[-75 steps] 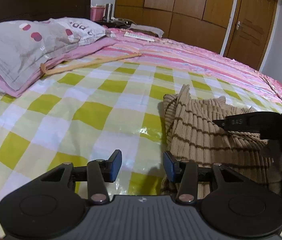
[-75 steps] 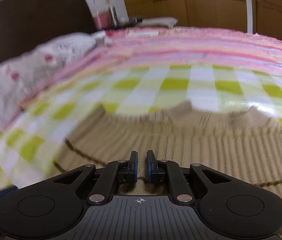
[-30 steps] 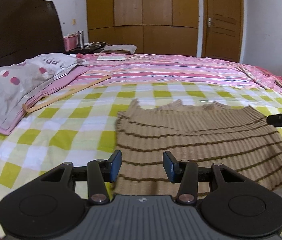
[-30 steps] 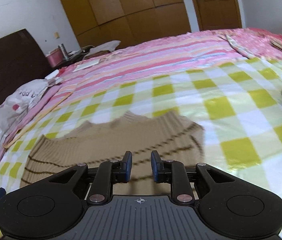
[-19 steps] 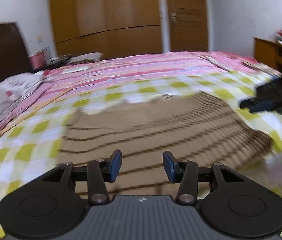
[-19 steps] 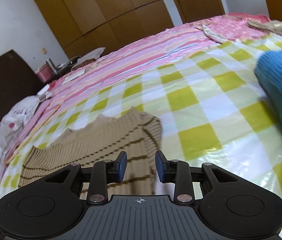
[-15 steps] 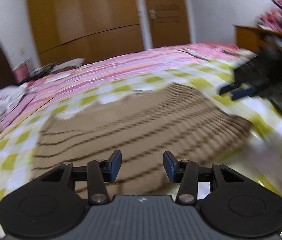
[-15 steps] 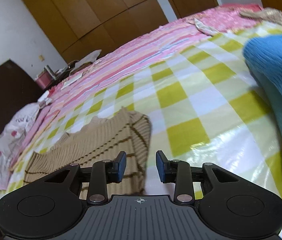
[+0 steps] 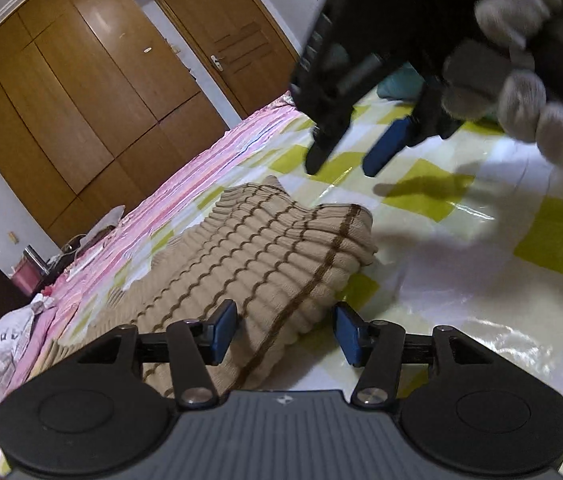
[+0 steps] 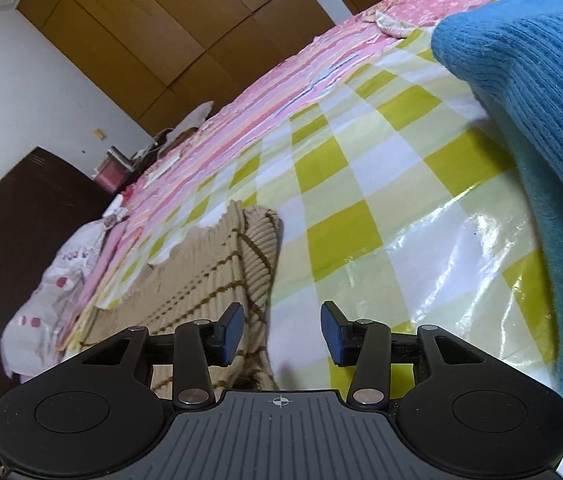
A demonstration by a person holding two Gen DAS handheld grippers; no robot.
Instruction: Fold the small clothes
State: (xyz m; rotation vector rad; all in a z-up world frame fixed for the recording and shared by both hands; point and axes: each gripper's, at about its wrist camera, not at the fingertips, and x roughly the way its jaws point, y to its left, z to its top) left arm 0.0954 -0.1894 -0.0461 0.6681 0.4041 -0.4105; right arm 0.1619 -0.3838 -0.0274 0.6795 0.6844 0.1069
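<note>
A tan ribbed knit top with thin brown stripes (image 9: 249,256) lies spread on the yellow-checked plastic sheet (image 9: 481,264) over the bed. My left gripper (image 9: 285,330) is open and empty, its jaws straddling the top's right-hand folded edge just above the cloth. My right gripper (image 10: 281,332) is open and empty, hovering at the same edge of the top (image 10: 217,276). In the left wrist view the right gripper (image 9: 341,160) hangs above and beyond the top, held by a gloved hand (image 9: 529,92).
A blue knit garment (image 10: 533,92) lies heaped at the right. A grey spotted pillow (image 10: 57,276) and a dark headboard (image 10: 21,232) are at the left. A pink striped quilt (image 10: 281,92) covers the far side. Wooden wardrobes and a door (image 9: 217,48) stand behind.
Both grippers swung right toward the top's right edge. The right gripper, nearly shut earlier, has opened wide. The blue garment came into the right view. The top went from bunched to spread flat.
</note>
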